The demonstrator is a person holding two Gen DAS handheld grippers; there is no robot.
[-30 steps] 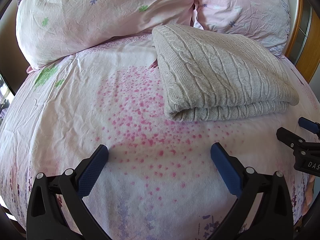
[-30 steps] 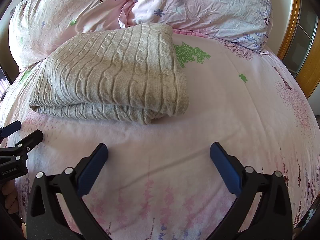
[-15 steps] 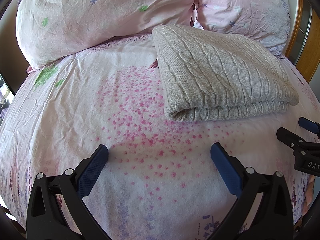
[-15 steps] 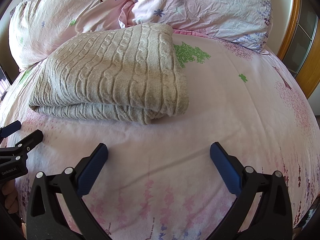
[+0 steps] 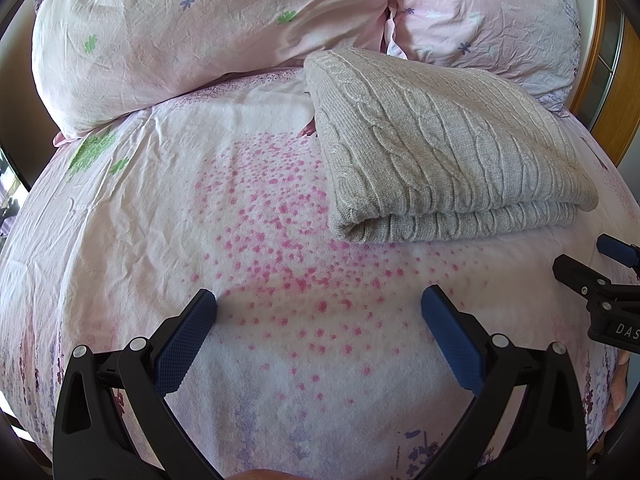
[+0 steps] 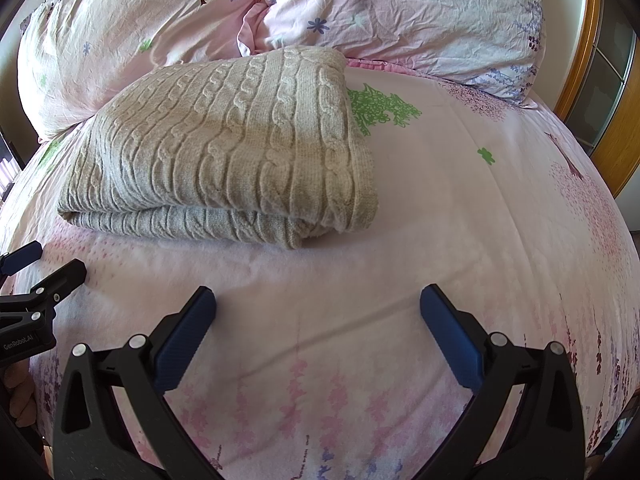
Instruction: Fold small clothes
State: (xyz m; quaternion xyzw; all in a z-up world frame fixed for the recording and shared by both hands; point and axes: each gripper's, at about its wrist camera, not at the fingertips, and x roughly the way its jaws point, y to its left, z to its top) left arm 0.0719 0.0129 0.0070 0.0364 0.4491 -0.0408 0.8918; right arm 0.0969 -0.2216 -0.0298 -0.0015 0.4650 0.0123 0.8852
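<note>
A grey cable-knit sweater (image 5: 440, 148) lies folded in a flat rectangle on the pink bed sheet (image 5: 200, 208), just in front of the pillows. It also shows in the right wrist view (image 6: 224, 148). My left gripper (image 5: 318, 308) is open and empty, over the sheet in front of the sweater's left end. My right gripper (image 6: 318, 308) is open and empty, in front of the sweater's right end. Each gripper shows at the edge of the other's view, the right one (image 5: 592, 268) and the left one (image 6: 44, 268). Neither touches the sweater.
Two pink floral pillows (image 5: 200, 28) (image 6: 400, 12) lean behind the sweater. A wooden frame with glass panels (image 6: 600, 80) stands at the right of the bed. The sheet (image 6: 480, 220) stretches out to the right of the sweater.
</note>
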